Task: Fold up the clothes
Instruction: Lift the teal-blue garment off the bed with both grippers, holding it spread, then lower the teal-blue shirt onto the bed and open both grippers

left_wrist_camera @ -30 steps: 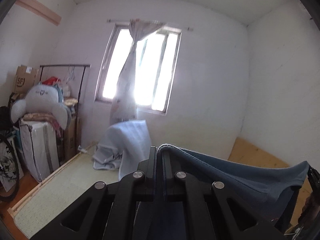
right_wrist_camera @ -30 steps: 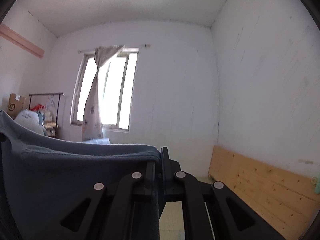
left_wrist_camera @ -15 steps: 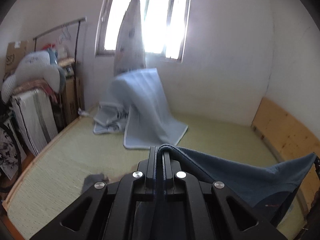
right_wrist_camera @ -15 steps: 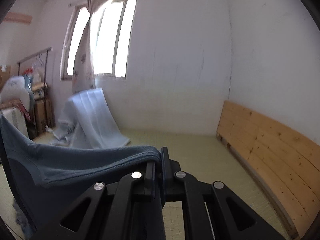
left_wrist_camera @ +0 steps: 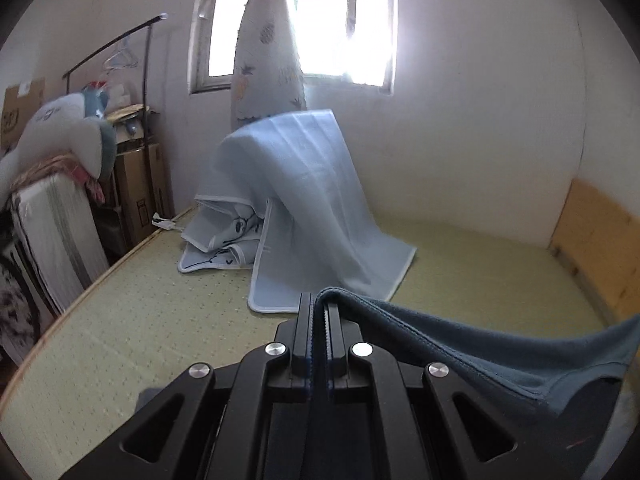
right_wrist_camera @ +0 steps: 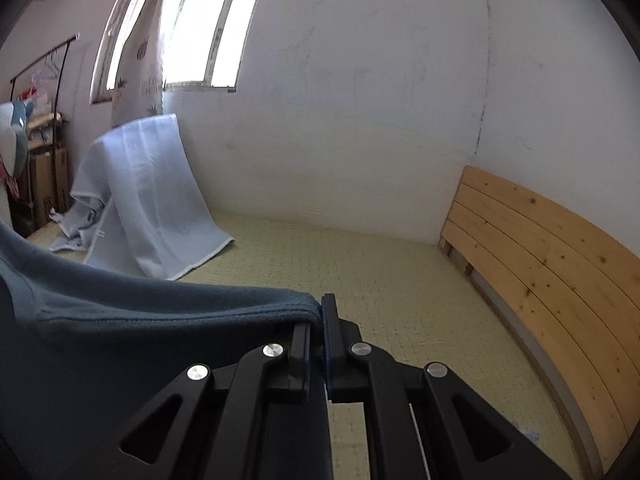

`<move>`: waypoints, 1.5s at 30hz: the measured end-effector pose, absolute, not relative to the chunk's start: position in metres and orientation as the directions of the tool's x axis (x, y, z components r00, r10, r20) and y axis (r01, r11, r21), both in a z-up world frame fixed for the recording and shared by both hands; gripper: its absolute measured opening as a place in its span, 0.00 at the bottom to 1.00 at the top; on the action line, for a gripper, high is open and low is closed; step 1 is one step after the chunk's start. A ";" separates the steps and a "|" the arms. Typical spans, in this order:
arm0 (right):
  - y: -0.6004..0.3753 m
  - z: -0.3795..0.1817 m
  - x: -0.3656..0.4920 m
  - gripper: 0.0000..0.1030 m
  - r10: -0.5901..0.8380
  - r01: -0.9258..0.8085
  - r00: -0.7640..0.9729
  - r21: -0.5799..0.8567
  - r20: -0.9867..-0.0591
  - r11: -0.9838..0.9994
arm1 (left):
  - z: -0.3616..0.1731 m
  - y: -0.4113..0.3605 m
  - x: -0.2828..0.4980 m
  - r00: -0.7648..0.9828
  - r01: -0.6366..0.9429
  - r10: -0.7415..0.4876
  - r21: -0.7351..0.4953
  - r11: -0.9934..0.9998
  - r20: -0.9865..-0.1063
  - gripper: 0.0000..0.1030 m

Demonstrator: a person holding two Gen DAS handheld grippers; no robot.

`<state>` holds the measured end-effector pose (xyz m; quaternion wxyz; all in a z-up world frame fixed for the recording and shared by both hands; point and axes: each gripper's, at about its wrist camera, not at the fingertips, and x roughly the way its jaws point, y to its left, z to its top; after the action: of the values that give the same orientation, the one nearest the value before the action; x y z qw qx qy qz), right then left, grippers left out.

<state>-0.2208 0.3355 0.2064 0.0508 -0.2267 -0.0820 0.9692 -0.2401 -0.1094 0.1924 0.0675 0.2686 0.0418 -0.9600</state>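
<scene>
Above the green mat [left_wrist_camera: 140, 320], left gripper [left_wrist_camera: 320, 312] and right gripper [right_wrist_camera: 316, 320] each pinch the soft, limp blue garment [right_wrist_camera: 120, 320] by its hemmed edge.

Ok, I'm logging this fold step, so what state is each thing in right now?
left tool: shut on the blue garment's edge
right tool: shut on the blue garment's other edge
blue garment: held up, stretched between both tools
light blue blanket: draped in a heap, unfolded, on the mat
curtain: gathered at the window
</scene>
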 end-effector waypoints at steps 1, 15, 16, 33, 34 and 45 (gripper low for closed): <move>0.335 0.195 -0.232 0.03 0.136 -0.060 -0.883 -0.179 -0.449 -0.982 | 0.178 -0.108 -0.254 -0.831 0.151 -0.111 -0.029 -0.988 -0.545 0.03; 0.319 -0.001 -0.369 0.04 0.155 0.041 -0.696 -0.254 -0.701 -0.966 | -0.019 -0.116 -0.377 -0.641 0.173 -0.213 0.131 -0.976 -0.738 0.03; 0.318 -0.008 -0.373 0.04 0.157 0.046 -0.691 -0.259 -0.705 -0.965 | -0.028 -0.115 -0.381 -0.639 0.171 -0.213 0.134 -0.976 -0.739 0.03; 0.314 -0.011 -0.370 0.52 0.065 0.092 -0.727 -0.191 -0.684 -0.977 | -0.038 -0.137 -0.365 -0.702 0.139 -0.062 -0.051 -0.989 -0.710 0.71; 0.318 -0.008 -0.370 0.54 0.061 0.086 -0.720 -0.176 -0.692 -0.981 | -0.032 -0.138 -0.359 -0.709 0.133 -0.049 -0.064 -0.989 -0.704 0.71; 0.310 -0.001 -0.362 0.63 0.027 0.183 -0.591 -0.167 -0.806 -0.969 | 0.020 -0.126 -0.207 -0.783 0.014 0.082 -0.150 -0.989 -0.616 0.80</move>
<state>-0.3618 0.3103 -0.0015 -0.0443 -0.4502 -0.1167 0.8841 -0.2073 -0.1260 0.0202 -0.0182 0.3289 0.0732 -0.9414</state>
